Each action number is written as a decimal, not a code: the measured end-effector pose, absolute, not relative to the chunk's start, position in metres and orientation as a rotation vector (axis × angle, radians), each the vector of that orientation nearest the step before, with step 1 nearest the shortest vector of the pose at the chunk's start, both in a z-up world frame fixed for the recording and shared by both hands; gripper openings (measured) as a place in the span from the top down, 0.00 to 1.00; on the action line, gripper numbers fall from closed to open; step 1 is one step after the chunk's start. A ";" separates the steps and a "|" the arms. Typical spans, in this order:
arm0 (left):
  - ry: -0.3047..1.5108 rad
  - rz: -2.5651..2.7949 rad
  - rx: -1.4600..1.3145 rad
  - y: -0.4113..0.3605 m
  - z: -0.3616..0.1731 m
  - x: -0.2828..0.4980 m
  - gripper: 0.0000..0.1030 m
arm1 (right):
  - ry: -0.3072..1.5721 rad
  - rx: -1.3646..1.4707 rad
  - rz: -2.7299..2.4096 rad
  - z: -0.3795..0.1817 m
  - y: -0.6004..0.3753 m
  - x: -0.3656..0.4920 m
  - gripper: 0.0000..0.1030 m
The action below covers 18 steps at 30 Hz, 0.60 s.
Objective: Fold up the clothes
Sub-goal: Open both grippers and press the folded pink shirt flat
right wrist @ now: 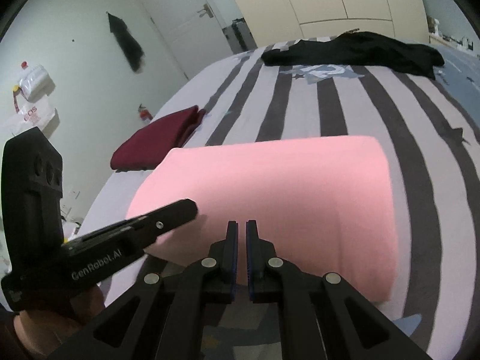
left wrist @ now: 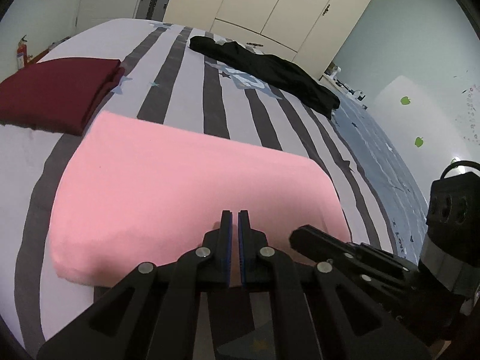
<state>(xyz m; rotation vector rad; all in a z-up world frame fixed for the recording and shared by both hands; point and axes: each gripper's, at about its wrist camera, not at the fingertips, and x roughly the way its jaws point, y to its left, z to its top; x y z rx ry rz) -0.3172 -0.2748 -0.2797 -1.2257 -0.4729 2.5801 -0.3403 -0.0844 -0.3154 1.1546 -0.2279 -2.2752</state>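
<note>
A pink cloth (left wrist: 180, 180) (right wrist: 285, 186), folded into a smooth rectangle, lies on the striped bed (left wrist: 186, 75) (right wrist: 330, 105). My left gripper (left wrist: 235, 213) hovers over its near edge, jaws shut with nothing between them. My right gripper (right wrist: 242, 223) hangs just beside it over the same edge, its jaws all but together and holding nothing. Each gripper shows in the other's view: the right gripper (left wrist: 303, 234), the left gripper (right wrist: 192, 207). A folded maroon garment (left wrist: 57, 93) (right wrist: 162, 141) sits at the bed's left edge. A black garment (left wrist: 270, 72) (right wrist: 360, 51) lies unfolded at the far side.
A cream wardrobe (left wrist: 270, 0) stands beyond the bed. A white door (right wrist: 180, 15) and a dark garment hanging on the wall (right wrist: 126, 45) are to the left. A red fire extinguisher (left wrist: 21, 54) stands on the floor by the bed's left side.
</note>
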 end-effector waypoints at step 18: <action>-0.394 2.598 -1.301 -0.262 -0.321 -0.305 0.99 | -0.150 1.211 -2.325 -0.357 -0.100 -0.323 0.97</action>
